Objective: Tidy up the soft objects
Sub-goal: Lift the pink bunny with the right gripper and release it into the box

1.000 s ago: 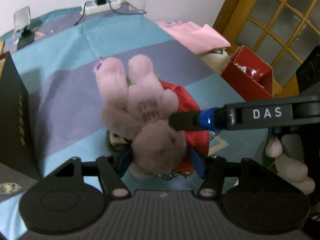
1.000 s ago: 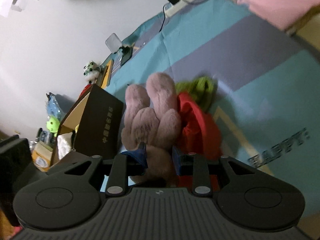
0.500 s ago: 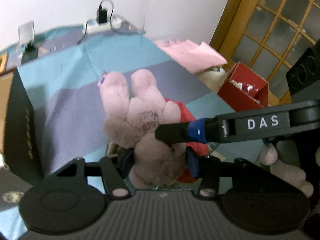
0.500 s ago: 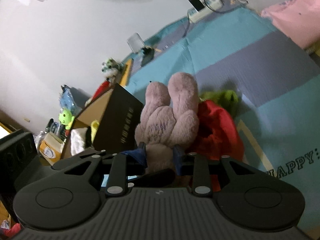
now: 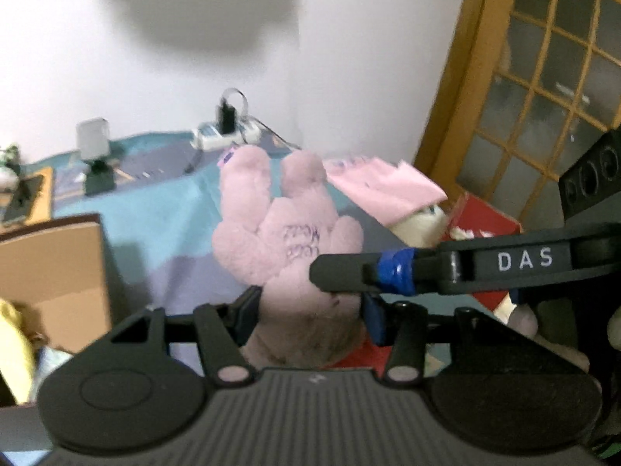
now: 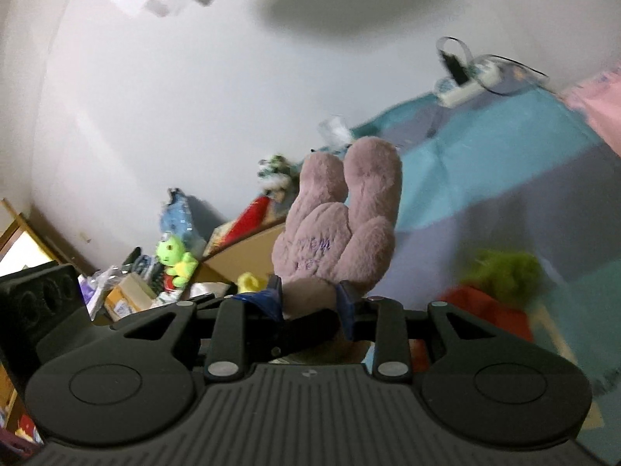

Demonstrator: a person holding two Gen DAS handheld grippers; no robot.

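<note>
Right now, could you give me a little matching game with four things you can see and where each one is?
1. pink plush hand
2. power strip
3. red box
4. green frog toy

a. by the wooden lattice door
b. against the far wall, charger plugged in
c. between both grippers
d. among clutter beside the cardboard box

Pairs: 1-c, 2-b, 3-a, 4-d
</note>
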